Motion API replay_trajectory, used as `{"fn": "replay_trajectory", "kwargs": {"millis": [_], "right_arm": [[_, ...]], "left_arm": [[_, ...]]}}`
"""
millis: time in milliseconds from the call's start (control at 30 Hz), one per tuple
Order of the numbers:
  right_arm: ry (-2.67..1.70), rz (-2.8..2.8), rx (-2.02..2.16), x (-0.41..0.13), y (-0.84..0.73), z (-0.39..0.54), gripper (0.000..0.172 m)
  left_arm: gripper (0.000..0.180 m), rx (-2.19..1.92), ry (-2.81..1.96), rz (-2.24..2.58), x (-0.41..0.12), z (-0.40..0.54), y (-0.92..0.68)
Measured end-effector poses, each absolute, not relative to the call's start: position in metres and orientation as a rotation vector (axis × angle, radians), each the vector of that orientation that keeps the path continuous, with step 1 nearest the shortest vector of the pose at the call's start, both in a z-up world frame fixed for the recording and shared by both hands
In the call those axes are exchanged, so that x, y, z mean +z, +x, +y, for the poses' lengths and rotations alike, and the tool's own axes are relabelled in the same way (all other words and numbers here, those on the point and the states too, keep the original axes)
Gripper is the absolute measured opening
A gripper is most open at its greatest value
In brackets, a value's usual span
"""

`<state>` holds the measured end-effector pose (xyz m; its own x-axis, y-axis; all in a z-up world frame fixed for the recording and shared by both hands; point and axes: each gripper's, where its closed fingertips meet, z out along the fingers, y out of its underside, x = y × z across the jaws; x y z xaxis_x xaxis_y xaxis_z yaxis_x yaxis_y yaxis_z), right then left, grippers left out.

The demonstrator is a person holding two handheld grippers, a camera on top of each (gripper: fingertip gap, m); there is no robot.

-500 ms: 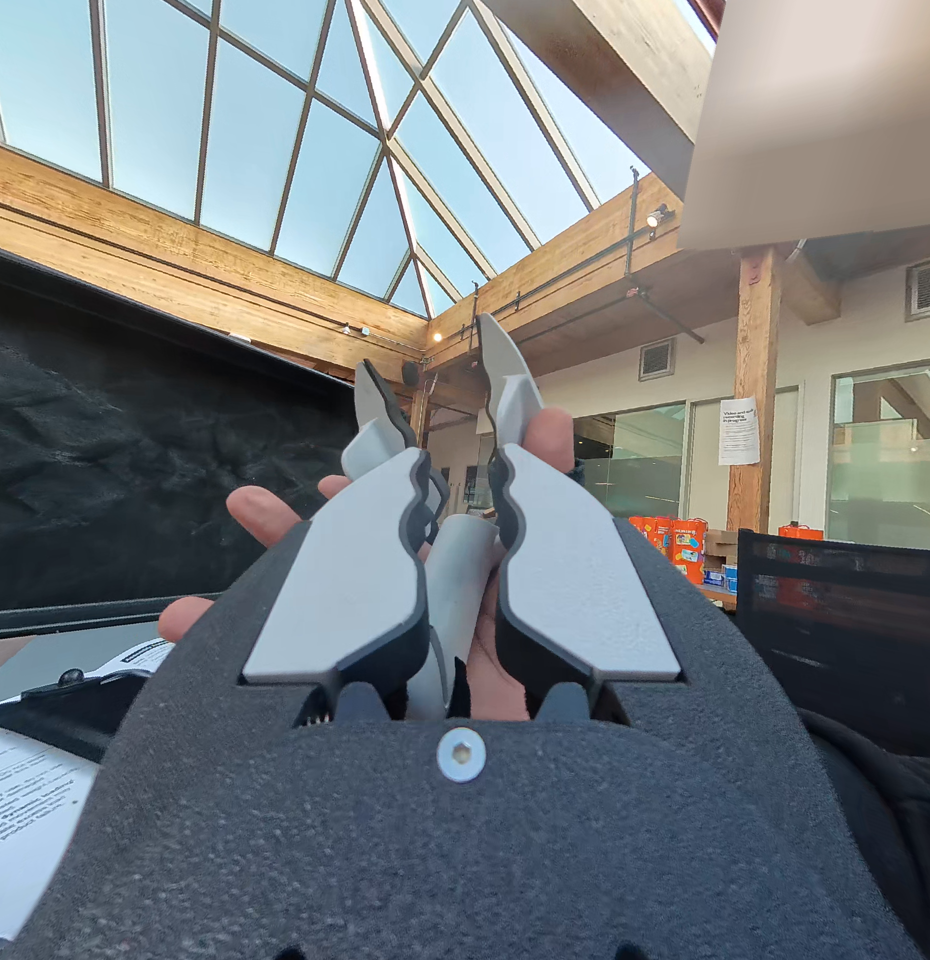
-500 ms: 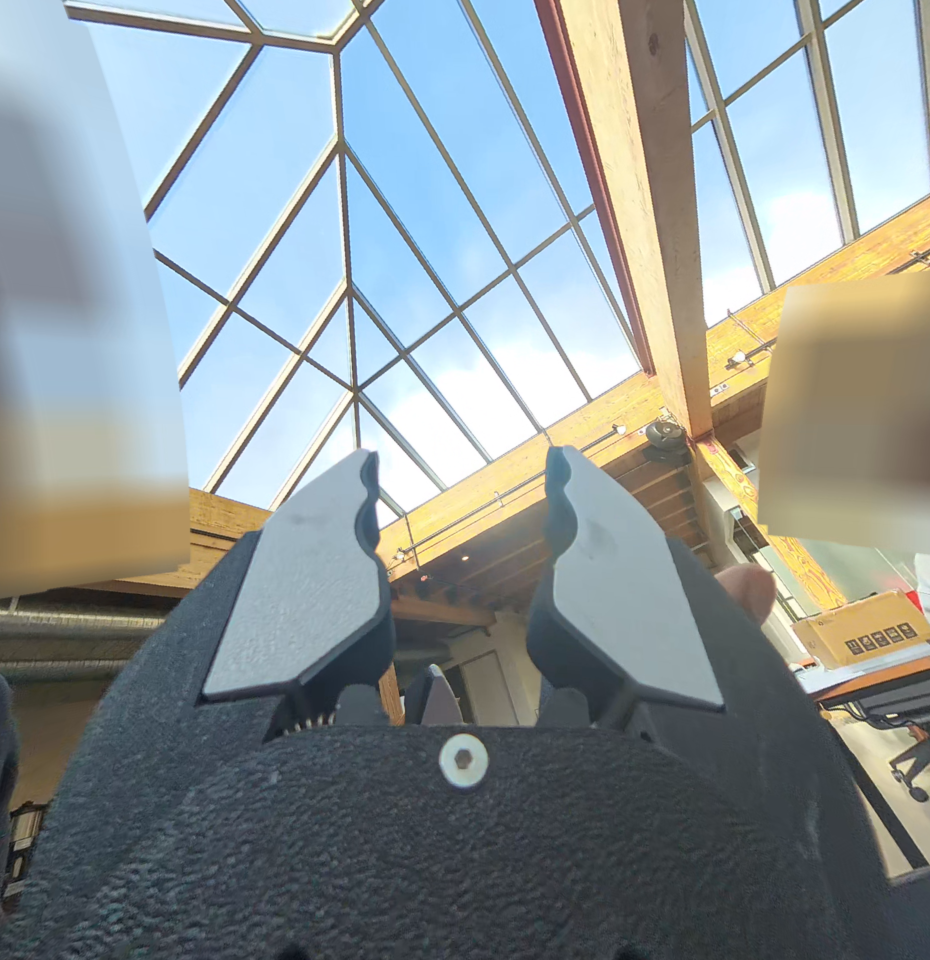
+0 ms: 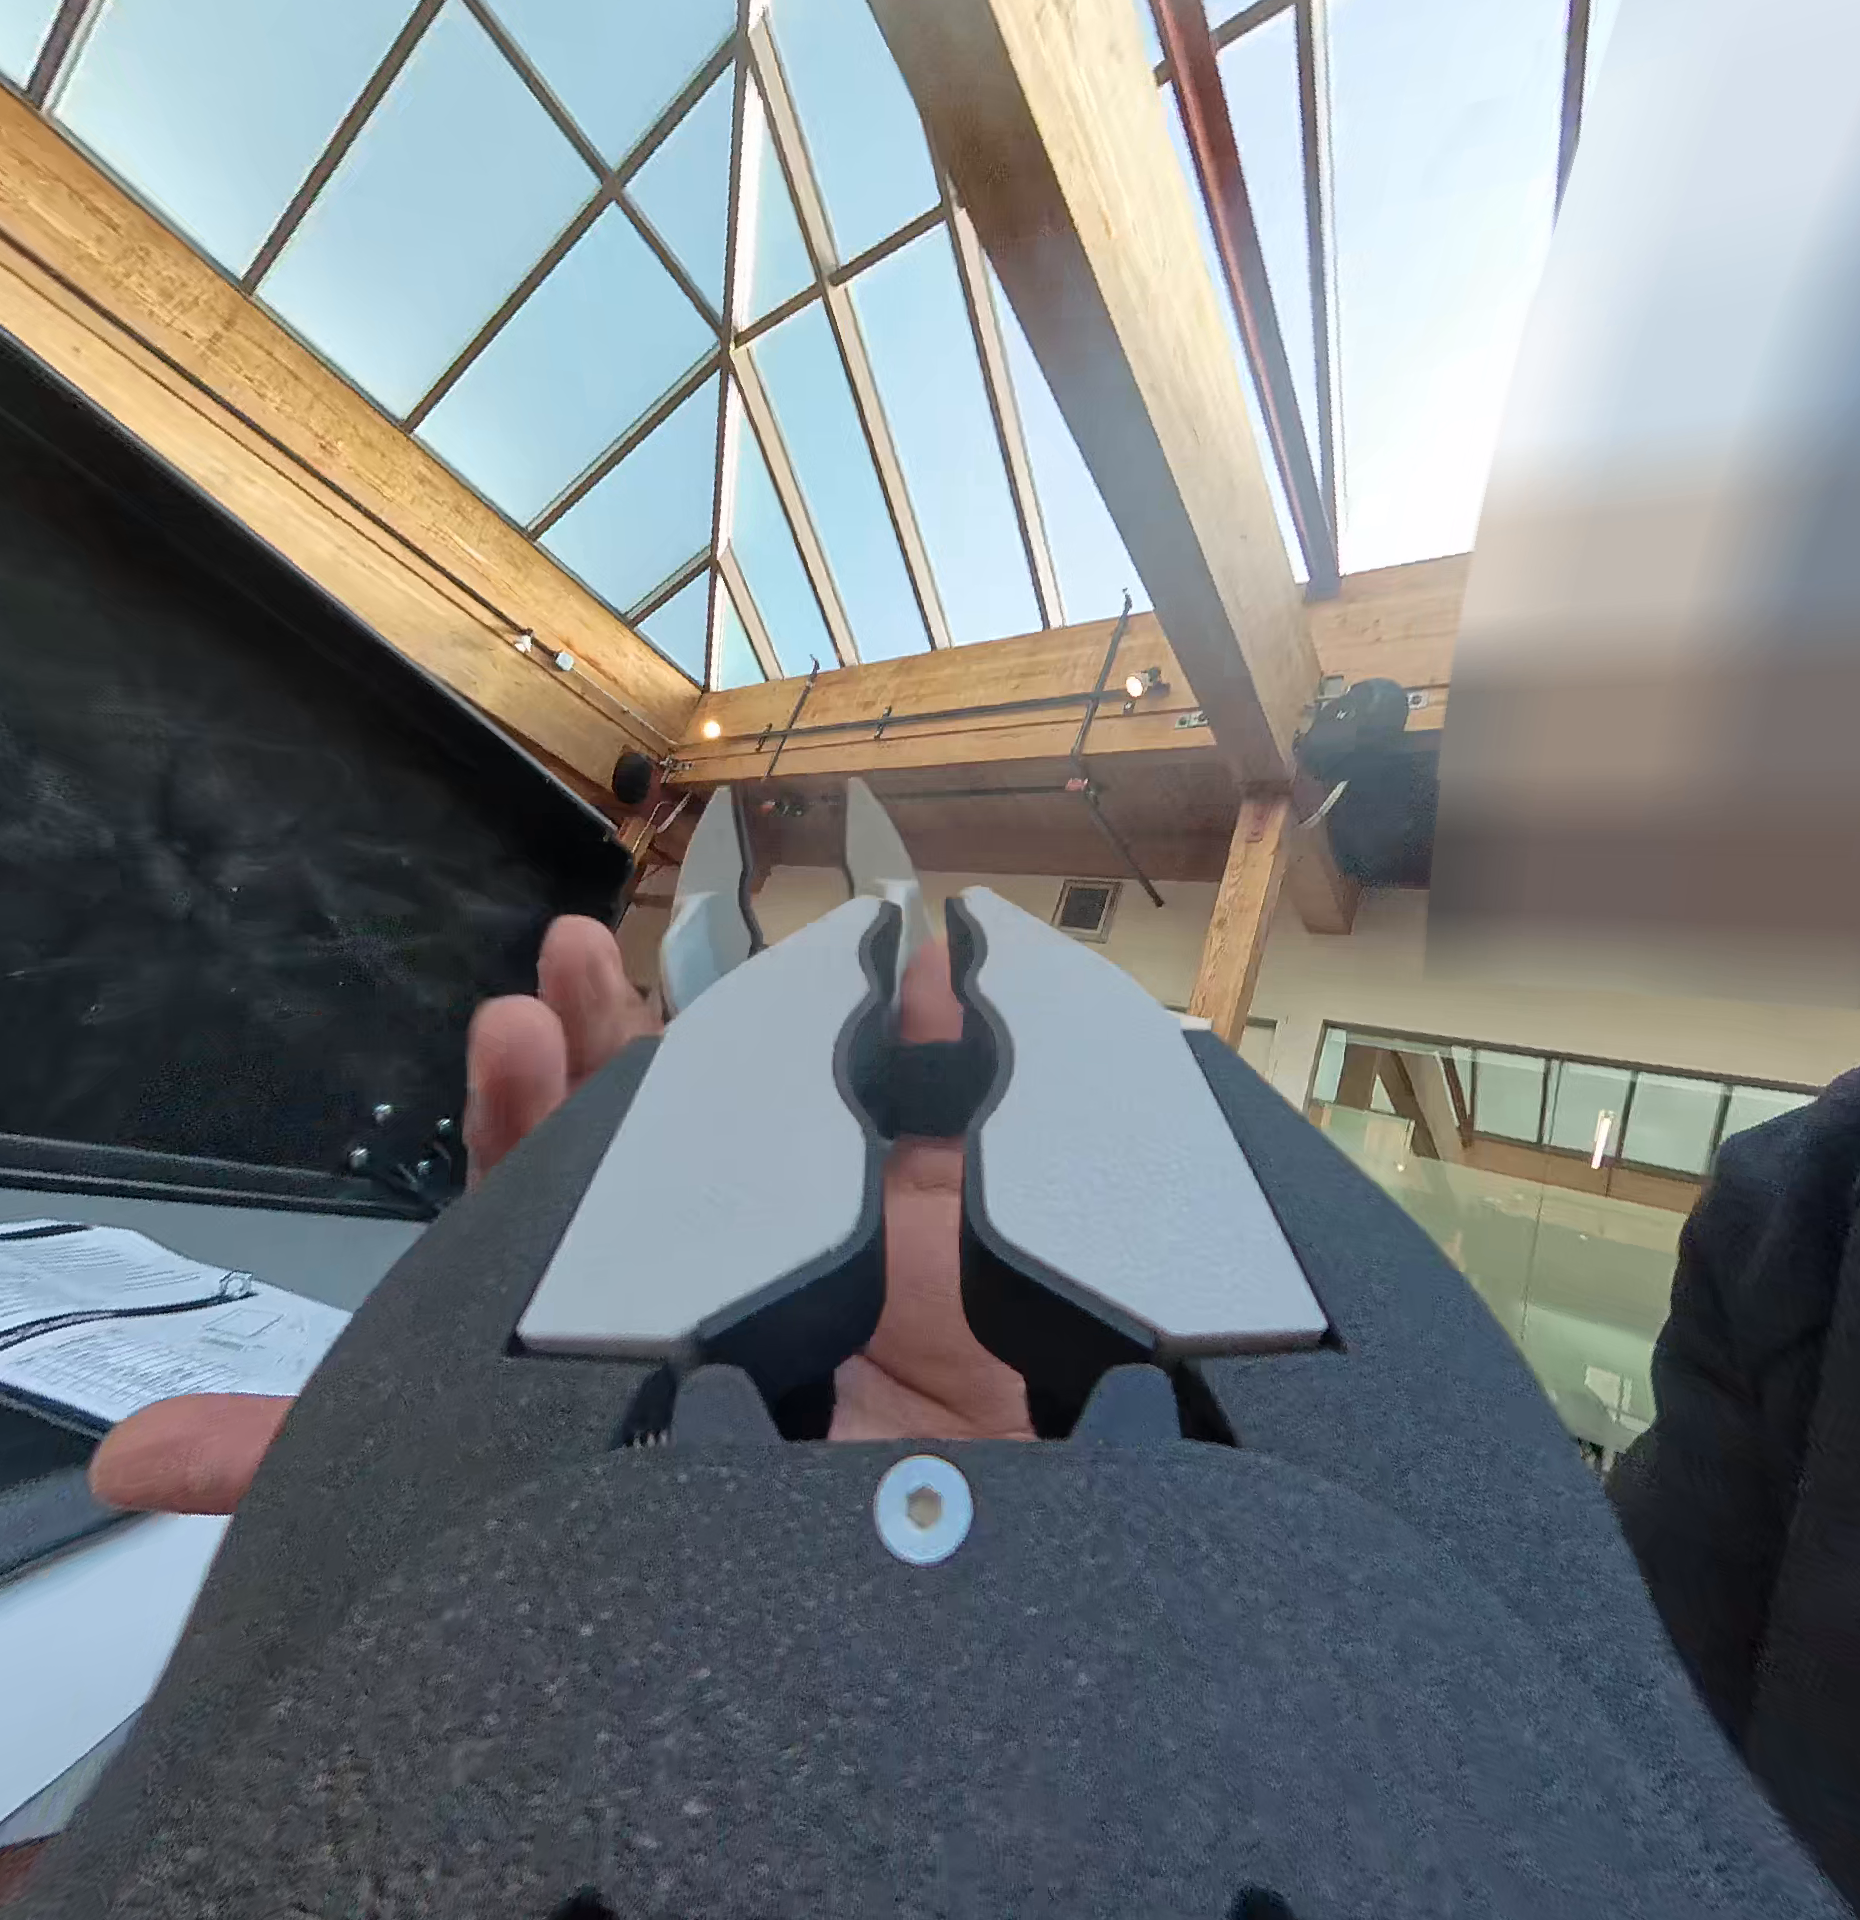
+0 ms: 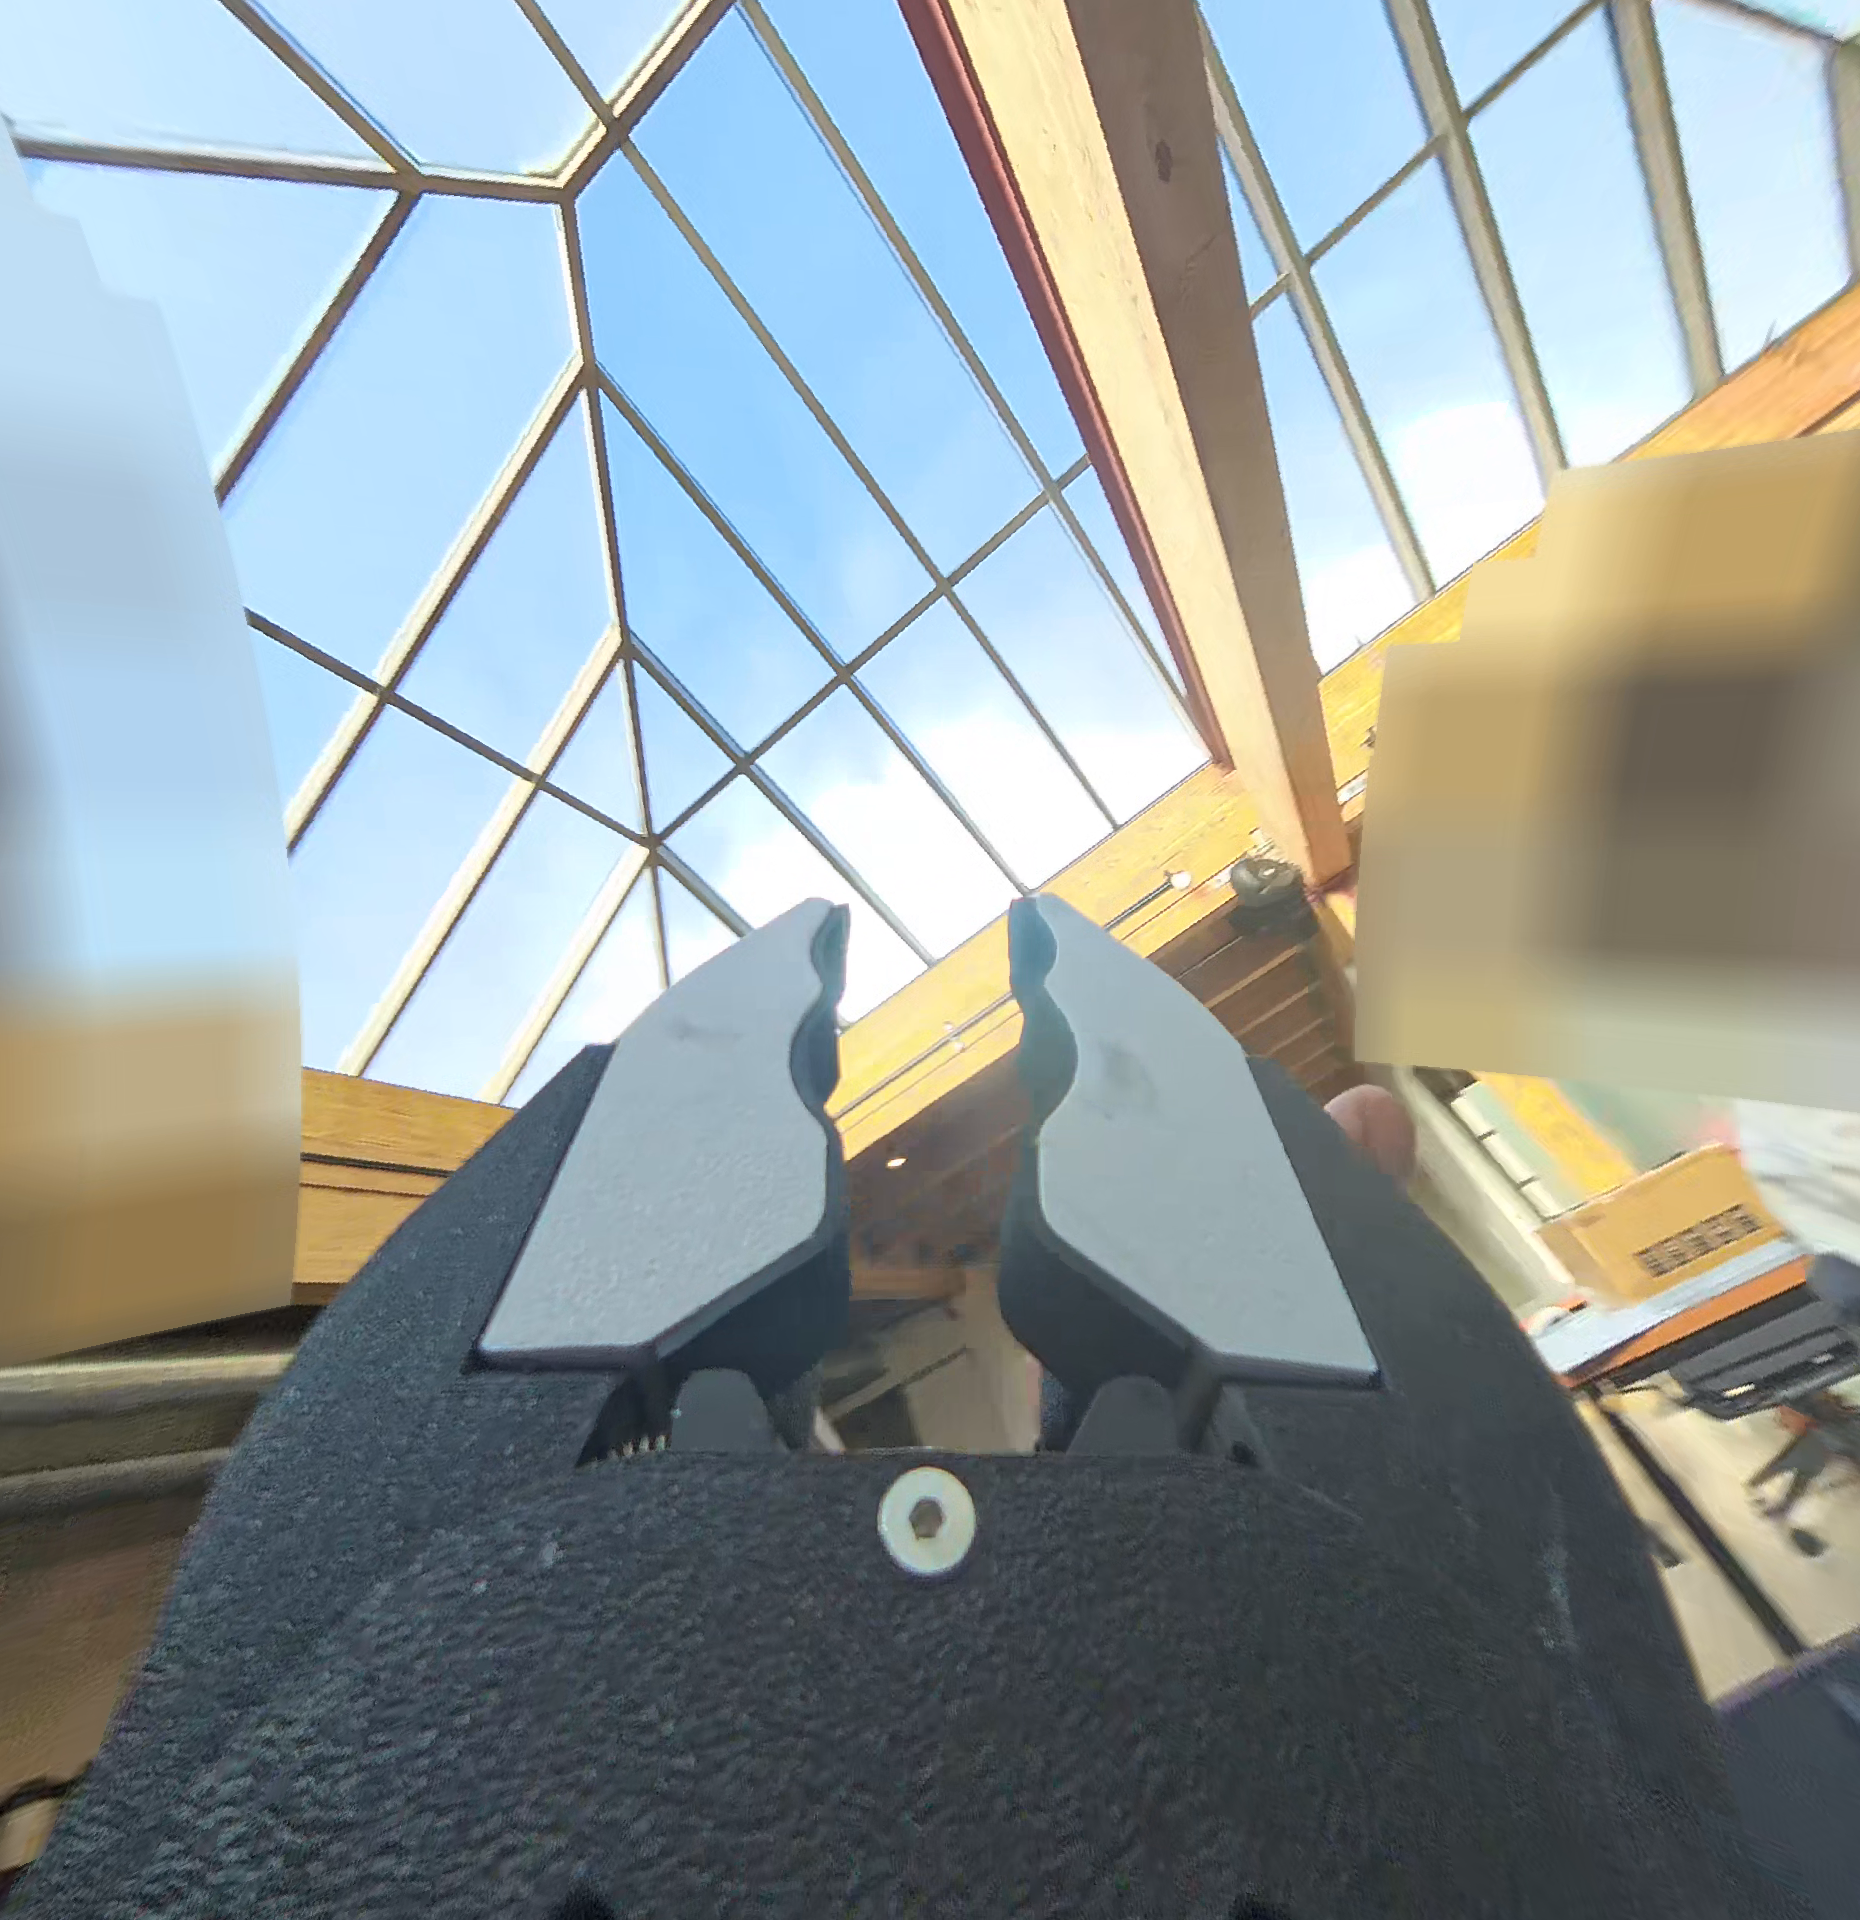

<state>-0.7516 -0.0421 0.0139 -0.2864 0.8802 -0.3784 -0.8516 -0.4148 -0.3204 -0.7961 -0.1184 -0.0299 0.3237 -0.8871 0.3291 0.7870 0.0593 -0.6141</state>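
Just beyond the left gripper (image 3: 921, 920) lies a person's open hand (image 3: 552, 1039), soft and yielding. That gripper's jaws stand nearly closed, a finger seemingly behind the slit, not plainly pinched. The right gripper (image 4: 928, 914) gapes toward the skylight (image 4: 697, 520), holding nothing.

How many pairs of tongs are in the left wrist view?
2: the view's own tongs in front at centre, and a second pair just beyond them, beside a hand. No others show.
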Motion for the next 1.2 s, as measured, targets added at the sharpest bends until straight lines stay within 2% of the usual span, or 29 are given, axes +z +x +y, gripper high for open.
{"fn": "replay_trajectory", "kwargs": {"millis": [167,233,467,633,933,1200], "right_arm": [[-0.714,-0.368,1.597,0.001,-0.756,-0.056,0.009],[-0.749,-0.499,1.591,-0.009,-0.766,-0.071,0.009],[-0.850,-0.917,1.797,-0.057,-0.823,-0.151,0.014],[-0.859,-0.939,1.836,-0.062,-0.825,-0.154,0.014],[-0.932,-0.783,1.953,-0.099,-0.831,-0.153,0.018],[-0.871,-0.686,2.036,-0.106,-0.848,-0.178,0.019]], "left_arm": [[0.007,-1.226,-0.684,-0.096,-0.027,-0.108,-0.852],[0.000,-1.287,-0.556,-0.193,-0.022,-0.111,-0.882],[0.000,-1.405,-0.316,-0.344,-0.018,-0.108,-0.923],[0.000,-1.479,-0.356,-0.299,-0.017,-0.106,-0.915],[0.005,-1.391,-0.458,-0.114,-0.011,-0.129,-0.889],[0.010,-1.316,-0.488,-0.009,-0.008,-0.164,-0.896]]}}
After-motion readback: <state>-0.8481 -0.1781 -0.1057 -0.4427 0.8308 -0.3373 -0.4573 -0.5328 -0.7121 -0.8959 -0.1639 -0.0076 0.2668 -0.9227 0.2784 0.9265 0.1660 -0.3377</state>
